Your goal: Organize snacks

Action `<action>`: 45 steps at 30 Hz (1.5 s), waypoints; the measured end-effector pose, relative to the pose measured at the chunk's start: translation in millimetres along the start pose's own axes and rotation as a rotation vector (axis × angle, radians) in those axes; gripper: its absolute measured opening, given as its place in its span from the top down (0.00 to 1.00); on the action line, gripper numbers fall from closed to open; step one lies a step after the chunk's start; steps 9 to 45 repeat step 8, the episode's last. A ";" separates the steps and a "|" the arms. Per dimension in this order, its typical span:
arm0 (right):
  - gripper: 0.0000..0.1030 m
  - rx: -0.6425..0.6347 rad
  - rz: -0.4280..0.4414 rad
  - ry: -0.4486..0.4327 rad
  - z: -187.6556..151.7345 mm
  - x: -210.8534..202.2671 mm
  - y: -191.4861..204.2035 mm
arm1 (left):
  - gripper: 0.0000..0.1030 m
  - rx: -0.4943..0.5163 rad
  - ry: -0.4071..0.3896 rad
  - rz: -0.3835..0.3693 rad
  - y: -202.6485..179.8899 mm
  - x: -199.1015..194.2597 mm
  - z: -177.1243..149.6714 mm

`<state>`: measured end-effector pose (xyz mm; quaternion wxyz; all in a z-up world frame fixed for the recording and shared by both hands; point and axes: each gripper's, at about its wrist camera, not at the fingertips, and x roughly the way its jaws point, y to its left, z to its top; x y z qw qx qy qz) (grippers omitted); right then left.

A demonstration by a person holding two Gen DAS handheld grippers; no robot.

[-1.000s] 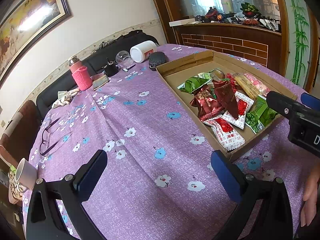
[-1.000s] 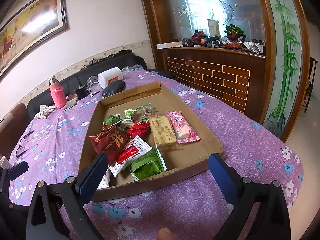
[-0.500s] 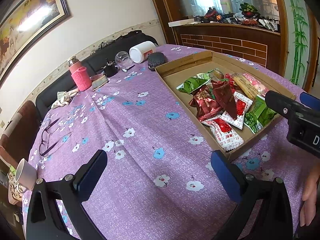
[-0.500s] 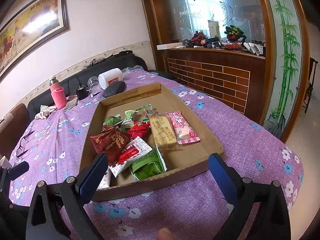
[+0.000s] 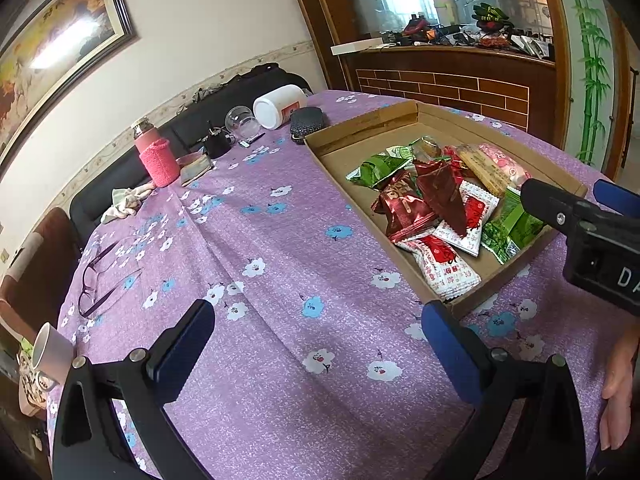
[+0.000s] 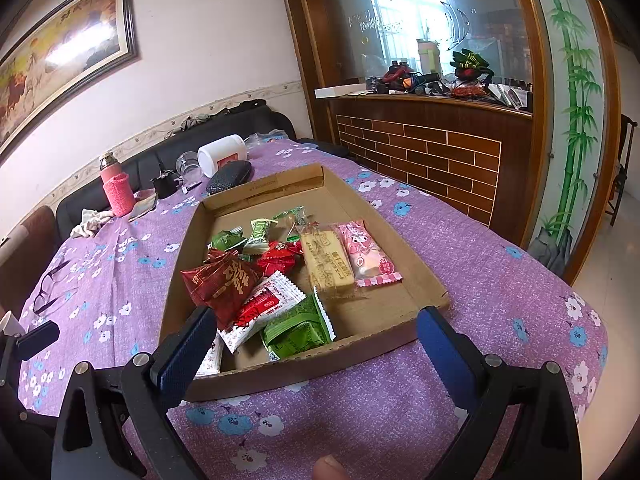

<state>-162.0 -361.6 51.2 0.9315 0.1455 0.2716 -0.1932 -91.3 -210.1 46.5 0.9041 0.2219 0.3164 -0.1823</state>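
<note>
Over the near edge of the desk (image 6: 500,280), right hand-held gripper (image 6: 312,344) hangs with jaws spread wide, nothing between them, blue pads either side of the near wall of the cardboard tray (image 6: 384,312). Left pad overlaps the tray's near-left corner in view, right pad sits beyond the near-right corner. Left hand-held gripper (image 5: 316,340) also wide open and empty, over bare purple floral cloth (image 5: 280,240) left of the tray (image 5: 360,128); its right pad is near the tray's near corner, contact unclear. Snacks lie loose in a heap inside the tray: dark red foil packet (image 6: 224,280) on top at near-left, white-and-red sachet (image 6: 264,308) under it, green packet (image 6: 298,332) against the near wall, tan biscuit bar (image 6: 326,260) and pink packet (image 6: 364,256) side by side to the right, small green and red wrapped sweets (image 6: 256,236) further back. Far half of the tray floor is bare cardboard, as is a strip on the right. Tray walls low, near-right corner ragged. Open cloth lies left of the tray as far as the glasses (image 5: 100,276). Behind the tray: dark case (image 6: 228,172), white jar (image 6: 222,156) on its side, pink bottle (image 6: 116,188). Right of the tray the desk edge drops off beside the wooden brick-pattern counter (image 6: 420,148).
</note>
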 end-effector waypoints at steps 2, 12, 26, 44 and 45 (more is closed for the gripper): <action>0.02 -0.001 0.000 -0.001 0.0 0.1 -0.5 | 0.00 0.003 0.002 -0.013 -0.9 -0.6 0.3; 0.02 -0.010 0.004 -0.013 -0.5 -1.1 4.1 | 0.00 0.013 -0.013 0.004 -3.1 -4.8 -1.6; 0.02 -0.010 0.004 -0.013 -0.5 -1.1 4.1 | 0.00 0.013 -0.013 0.004 -3.1 -4.8 -1.6; 0.02 -0.010 0.004 -0.013 -0.5 -1.1 4.1 | 0.00 0.013 -0.013 0.004 -3.1 -4.8 -1.6; 0.02 -0.010 0.004 -0.013 -0.5 -1.1 4.1 | 0.00 0.013 -0.013 0.004 -3.1 -4.8 -1.6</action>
